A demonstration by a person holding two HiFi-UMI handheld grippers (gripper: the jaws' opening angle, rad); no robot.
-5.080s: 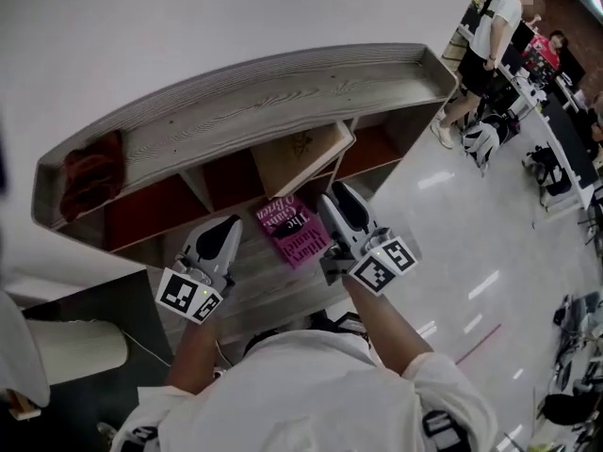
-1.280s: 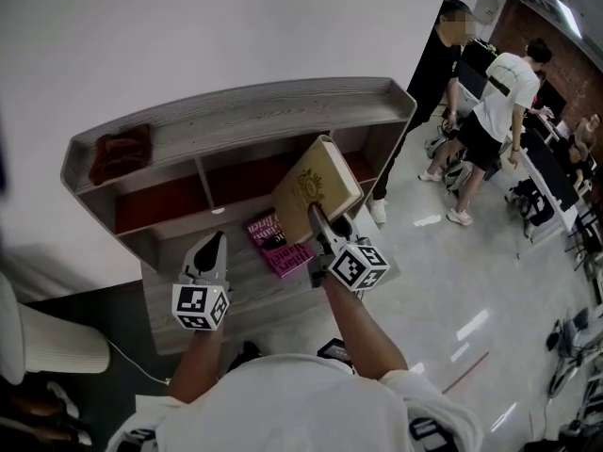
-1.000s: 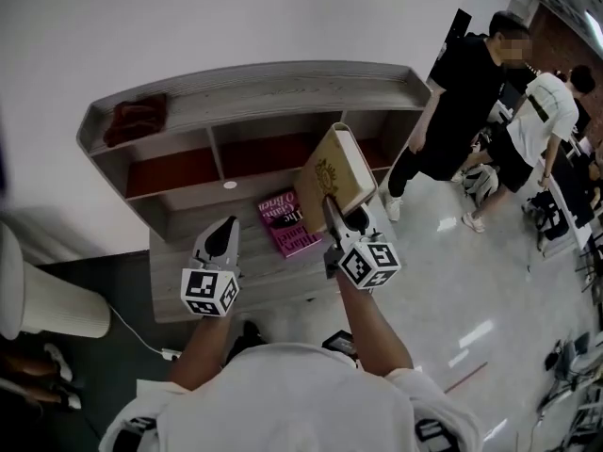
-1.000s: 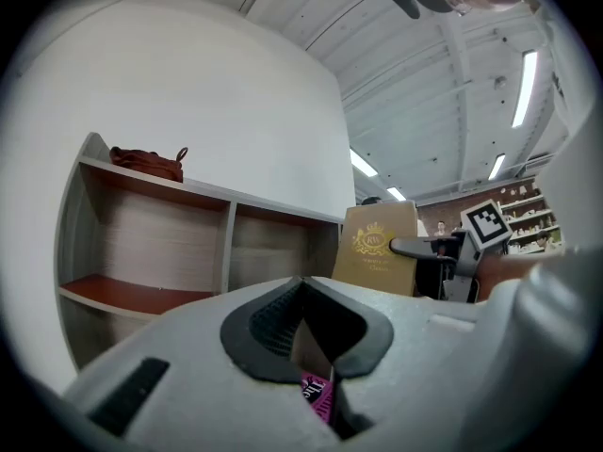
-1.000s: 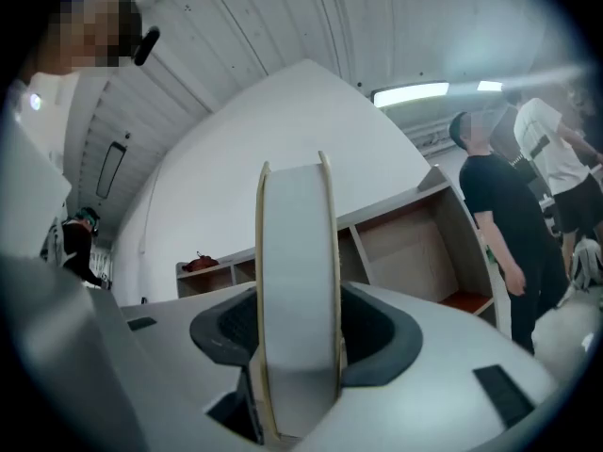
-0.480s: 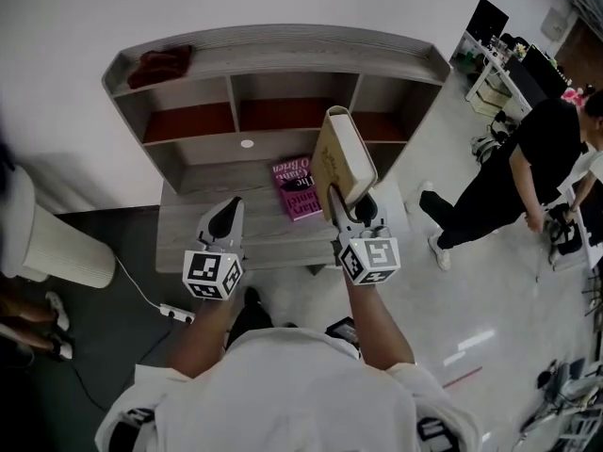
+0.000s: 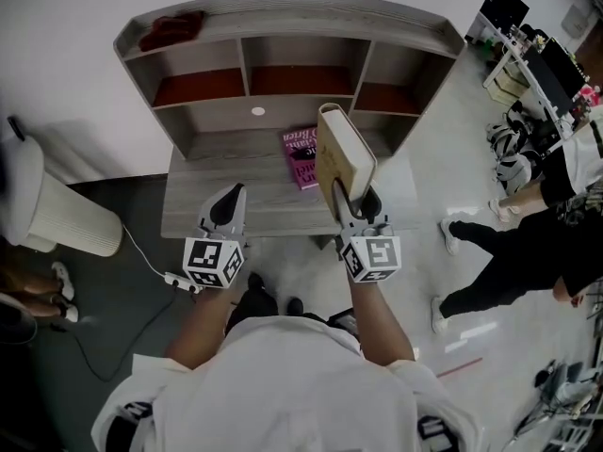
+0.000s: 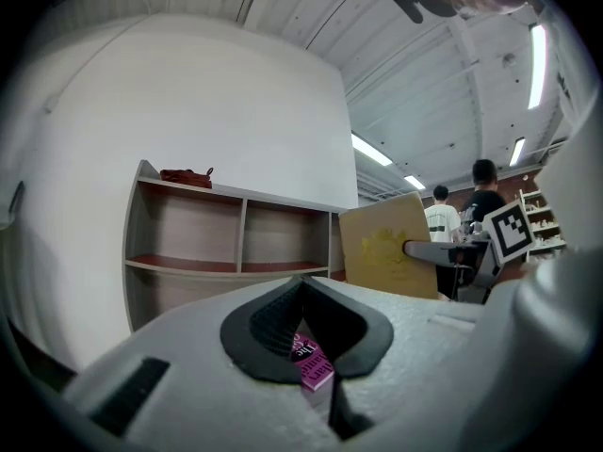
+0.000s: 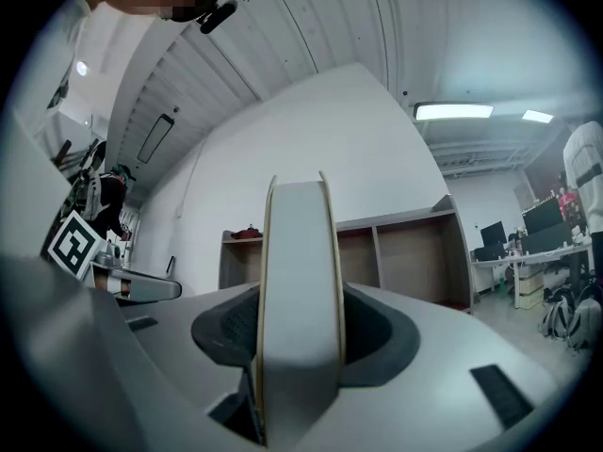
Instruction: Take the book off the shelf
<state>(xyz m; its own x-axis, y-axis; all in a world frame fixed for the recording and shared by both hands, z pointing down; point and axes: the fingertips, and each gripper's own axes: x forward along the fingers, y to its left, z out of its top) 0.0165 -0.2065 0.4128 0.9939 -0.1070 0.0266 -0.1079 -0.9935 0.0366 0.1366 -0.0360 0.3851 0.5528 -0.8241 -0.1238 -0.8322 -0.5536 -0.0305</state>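
Tan book (image 7: 339, 153) is clear of the shelf (image 7: 301, 12) — upright in my right gripper (image 7: 349, 205), jaws closing on its lower edge, above the desk's (image 7: 203, 196) front edge — left gripper (image 7: 227, 217) pinched together, empty; task looks nearly done.

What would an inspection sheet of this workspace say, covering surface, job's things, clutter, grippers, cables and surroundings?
Surface: grey wood-grain shelf unit, three open compartments over a ledge.
Job's things: tan hardcover book off the shelf, upright in the right gripper; pink book flat on the ledge.
Clutter: dark red cloth on the shelf top.
Grippers: right jaws closing on the tan book; left gripper shut, empty.
Cables: white power strip with cord on the floor.
Surroundings: white wall; person in black at right.
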